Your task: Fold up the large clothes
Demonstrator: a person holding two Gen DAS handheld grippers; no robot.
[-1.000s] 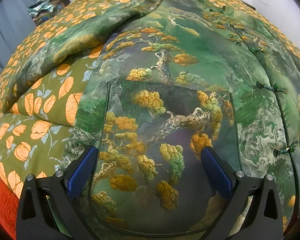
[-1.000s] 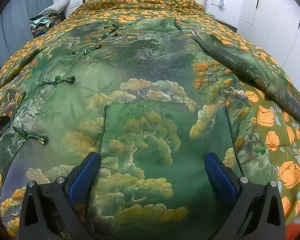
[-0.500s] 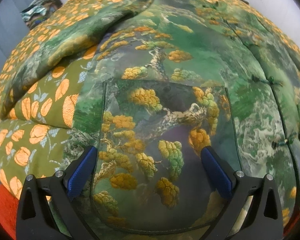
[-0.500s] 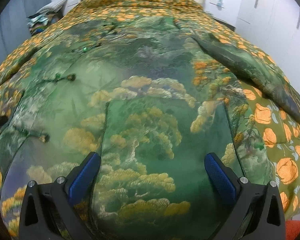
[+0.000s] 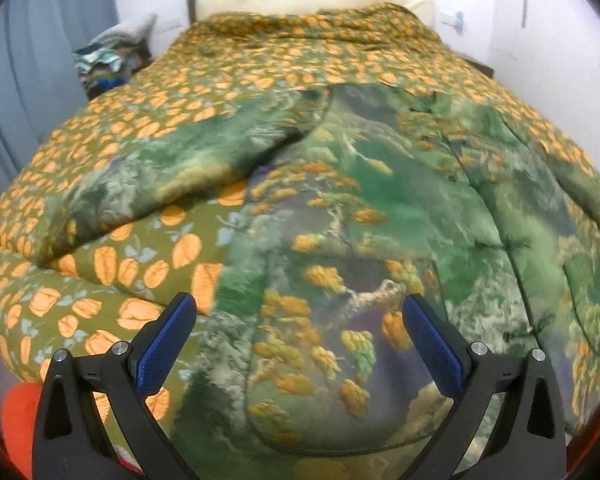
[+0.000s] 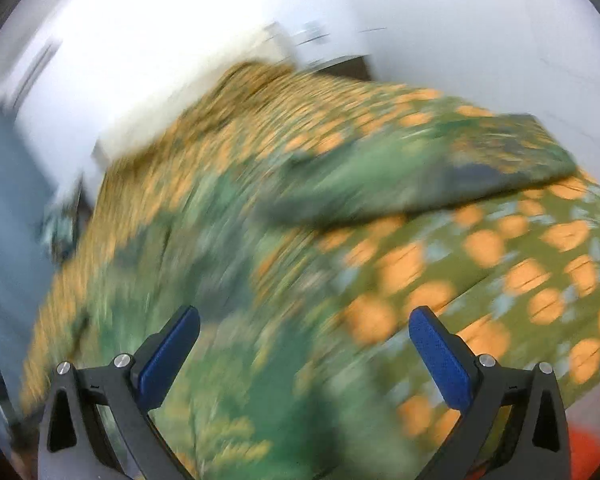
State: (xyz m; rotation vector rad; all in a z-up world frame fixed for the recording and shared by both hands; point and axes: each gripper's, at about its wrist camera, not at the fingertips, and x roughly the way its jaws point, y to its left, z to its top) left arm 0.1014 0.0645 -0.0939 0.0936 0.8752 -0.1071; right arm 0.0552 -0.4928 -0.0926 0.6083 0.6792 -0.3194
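Green landscape-print jacket (image 5: 380, 208) lies spread flat, front up, on the bed, over an olive quilt with orange flowers (image 5: 132, 264). Patch pocket (image 5: 340, 344) with yellow pine clusters sits at the near hem; front closure with small knot buttons (image 5: 512, 334) runs up to its right. Jacket's sleeve (image 5: 172, 176) on the left stretches out sideways across the quilt.

Left gripper (image 5: 300, 344) is spread wide, blue pads either side of the pocket, holding nothing, above the near hem.

Right gripper (image 6: 304, 356) also spread wide and empty. Its view is tilted and badly motion-blurred: jacket's other sleeve (image 6: 440, 172) lies across the quilt, green fabric below the pads, detail unreadable.

Cream pillow (image 5: 312, 0) at the headboard, pile of clothes (image 5: 104, 64) beside the bed at far left, grey-blue curtain (image 5: 28, 80) beyond.
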